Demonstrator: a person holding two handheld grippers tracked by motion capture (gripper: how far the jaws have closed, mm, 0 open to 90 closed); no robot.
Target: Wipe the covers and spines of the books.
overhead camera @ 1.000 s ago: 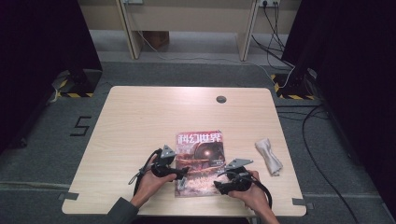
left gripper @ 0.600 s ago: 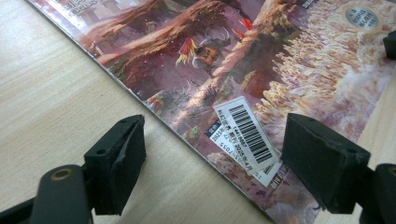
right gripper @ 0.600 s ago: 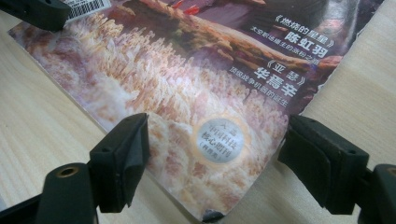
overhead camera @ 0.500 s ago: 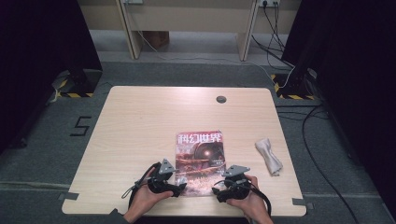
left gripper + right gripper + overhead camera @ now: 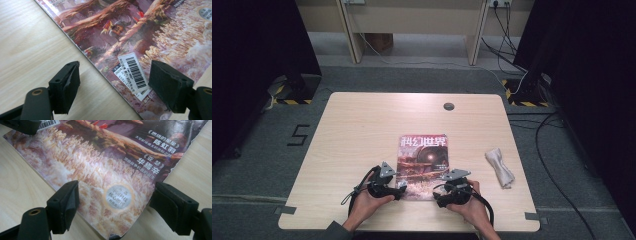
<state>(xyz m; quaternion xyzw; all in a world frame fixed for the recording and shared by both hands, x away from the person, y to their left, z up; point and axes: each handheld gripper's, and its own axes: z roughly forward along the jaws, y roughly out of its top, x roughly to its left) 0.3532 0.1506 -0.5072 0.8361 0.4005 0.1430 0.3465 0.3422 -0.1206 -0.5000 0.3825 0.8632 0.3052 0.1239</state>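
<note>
A magazine (image 5: 423, 160) with a reddish-brown cover and white Chinese title lies flat on the wooden table (image 5: 362, 130), near its front edge. My left gripper (image 5: 400, 188) rests open at the magazine's near left corner; in the left gripper view its jaws straddle the cover's edge and a barcode sticker (image 5: 133, 72), midpoint (image 5: 113, 87). My right gripper (image 5: 437, 191) is open at the near right corner. In the right gripper view (image 5: 115, 207) its jaws frame a round silver seal (image 5: 117, 196) on the magazine (image 5: 105, 162). Neither holds anything.
A crumpled white cloth (image 5: 500, 166) lies on the table to the right of the magazine. A round cable grommet (image 5: 448, 106) sits near the far edge. Cables run over the floor at the right.
Both hands and grippers have drawn back toward the table's near edge, from over the magazine's lower half to its near corners. The magazine has stayed put.
</note>
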